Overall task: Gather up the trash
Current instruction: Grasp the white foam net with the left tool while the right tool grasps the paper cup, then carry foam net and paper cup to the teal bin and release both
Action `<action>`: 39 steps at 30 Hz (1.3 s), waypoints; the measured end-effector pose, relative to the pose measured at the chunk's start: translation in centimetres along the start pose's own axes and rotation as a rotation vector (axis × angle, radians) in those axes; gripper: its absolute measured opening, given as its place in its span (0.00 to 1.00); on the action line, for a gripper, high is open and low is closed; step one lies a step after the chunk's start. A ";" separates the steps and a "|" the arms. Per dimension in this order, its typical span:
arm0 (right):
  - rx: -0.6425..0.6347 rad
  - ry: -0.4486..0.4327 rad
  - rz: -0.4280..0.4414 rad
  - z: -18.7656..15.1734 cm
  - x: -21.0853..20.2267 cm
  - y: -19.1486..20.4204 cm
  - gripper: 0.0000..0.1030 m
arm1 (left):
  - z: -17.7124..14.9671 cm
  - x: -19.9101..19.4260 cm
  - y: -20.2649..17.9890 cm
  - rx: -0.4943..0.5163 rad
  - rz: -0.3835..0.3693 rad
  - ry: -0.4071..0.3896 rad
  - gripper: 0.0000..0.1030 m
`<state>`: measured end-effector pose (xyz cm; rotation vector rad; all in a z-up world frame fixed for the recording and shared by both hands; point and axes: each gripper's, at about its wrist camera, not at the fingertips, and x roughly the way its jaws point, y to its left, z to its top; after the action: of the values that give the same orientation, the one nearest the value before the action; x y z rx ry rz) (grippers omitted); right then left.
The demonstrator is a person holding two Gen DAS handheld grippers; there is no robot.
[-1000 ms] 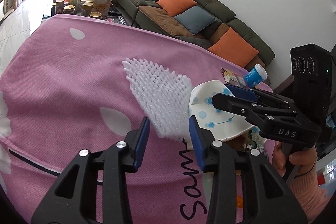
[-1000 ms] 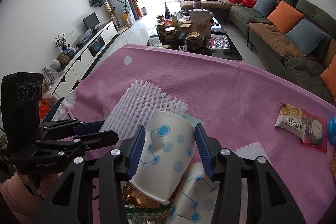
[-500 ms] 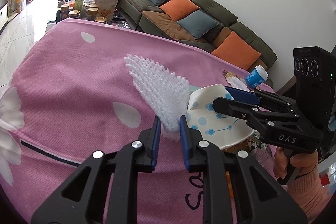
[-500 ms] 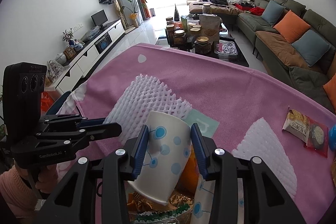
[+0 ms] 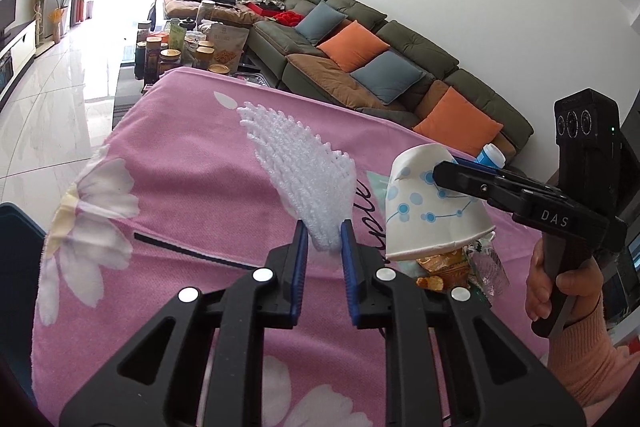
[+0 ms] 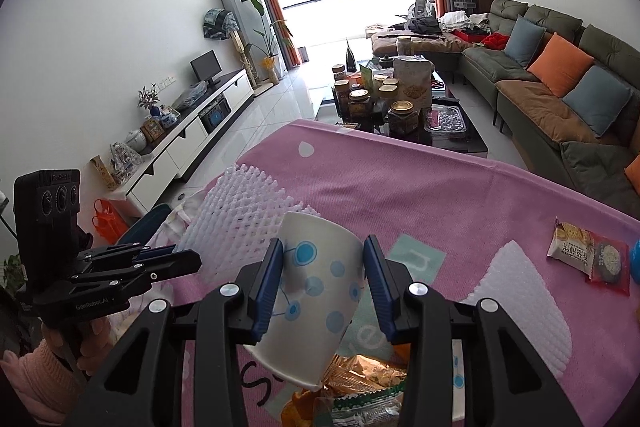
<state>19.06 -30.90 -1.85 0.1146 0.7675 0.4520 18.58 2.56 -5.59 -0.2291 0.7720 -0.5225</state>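
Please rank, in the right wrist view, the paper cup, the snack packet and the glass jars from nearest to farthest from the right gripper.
1. Paper cup: clamped between the jaws of the right gripper.
2. Snack packet: lying on the pink cloth, off to the right.
3. Glass jars: on the dark coffee table past the cloth's far edge, straight ahead.

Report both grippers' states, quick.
Left gripper: shut on the white foam net.
Right gripper: shut on the paper cup, held mouth-down.
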 end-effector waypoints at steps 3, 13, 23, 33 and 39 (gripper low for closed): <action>0.006 -0.016 0.022 -0.1 -0.3 0.8 0.38 | -0.8 -2.2 0.9 -0.001 0.022 -0.022 0.16; 0.001 -0.032 0.121 -0.3 0.5 4.9 0.38 | -3.8 -10.0 3.9 -0.036 0.096 -0.109 0.16; -0.031 -0.001 0.215 -0.4 3.4 10.0 0.38 | -6.3 -15.9 7.2 -0.082 0.184 -0.148 0.16; -0.069 0.027 0.276 0.0 5.7 14.6 0.38 | -8.0 -19.3 9.5 -0.124 0.256 -0.170 0.16; -0.097 0.034 0.298 0.6 6.8 16.6 0.38 | -8.5 -21.0 11.0 -0.156 0.295 -0.183 0.16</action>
<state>17.94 -12.93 -1.43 0.1315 0.7631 0.7744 3.94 22.87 -3.11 -0.2979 0.6539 -0.1594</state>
